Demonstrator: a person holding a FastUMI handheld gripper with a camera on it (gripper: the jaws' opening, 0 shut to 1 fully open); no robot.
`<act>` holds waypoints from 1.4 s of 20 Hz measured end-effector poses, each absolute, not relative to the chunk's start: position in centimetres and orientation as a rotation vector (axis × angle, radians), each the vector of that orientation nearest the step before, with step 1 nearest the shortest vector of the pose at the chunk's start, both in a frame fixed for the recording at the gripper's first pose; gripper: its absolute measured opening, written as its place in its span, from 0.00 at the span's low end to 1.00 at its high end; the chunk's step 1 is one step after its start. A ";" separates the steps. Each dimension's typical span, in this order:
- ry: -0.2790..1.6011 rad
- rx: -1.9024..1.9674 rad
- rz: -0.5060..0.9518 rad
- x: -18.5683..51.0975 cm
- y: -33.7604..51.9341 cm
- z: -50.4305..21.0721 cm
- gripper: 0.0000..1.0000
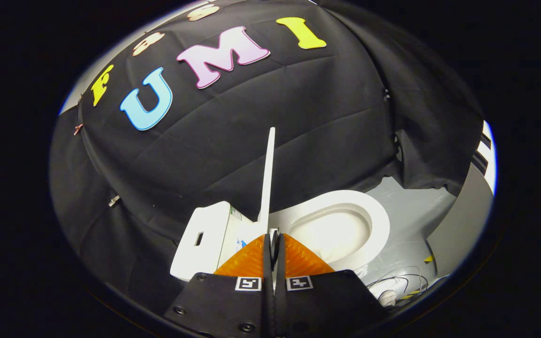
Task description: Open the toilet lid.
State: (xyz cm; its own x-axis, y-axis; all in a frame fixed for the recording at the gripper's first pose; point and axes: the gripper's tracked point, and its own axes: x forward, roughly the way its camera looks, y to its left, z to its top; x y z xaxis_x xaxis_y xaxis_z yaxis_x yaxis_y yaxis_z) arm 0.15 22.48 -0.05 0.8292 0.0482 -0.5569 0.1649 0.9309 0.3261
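Low in the middle of the frame, the gripper (pixel 273 246) has its two fingers drawn close together, with the bottom edge of the toilet lid (pixel 267 178) pinched in the narrow slot between them; both pads appear to press on it, though the contact itself is too small to be sure of. Seen edge-on, the lid rises as a thin white blade from the fingertips up toward the centre of the frame, standing close to vertical against the black cloth wall (pixel 233 141). To its right, at lower right of centre, the seat ring and bowl (pixel 374 220) lie fully uncovered; to its left, at lower left of centre, sits the white tank unit (pixel 204 239). By my reading the lifting step is almost done: the lid is up, and what remains is to ease it the last way back until it rests on its own, then part the fingers and draw away without dragging it forward. The hinge is hidden behind the fingers, so whether the lid has reached its stop cannot be told. Thin cables (pixel 399 281) on the grey floor (pixel 411 211) at lower right are cut off and hard to make out.
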 end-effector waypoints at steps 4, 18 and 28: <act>0.596 0.301 -0.075 0.4 25.2 0.8 0.05; 0.589 0.122 -0.104 1.3 34.7 2.3 0.05; 0.597 0.027 -0.152 1.6 41.5 2.0 0.05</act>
State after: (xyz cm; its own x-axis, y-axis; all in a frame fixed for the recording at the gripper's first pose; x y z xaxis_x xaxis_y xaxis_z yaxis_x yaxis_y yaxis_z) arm 1.56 41.55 2.02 0.8164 -0.1346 -0.5615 0.1499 0.9885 -0.0189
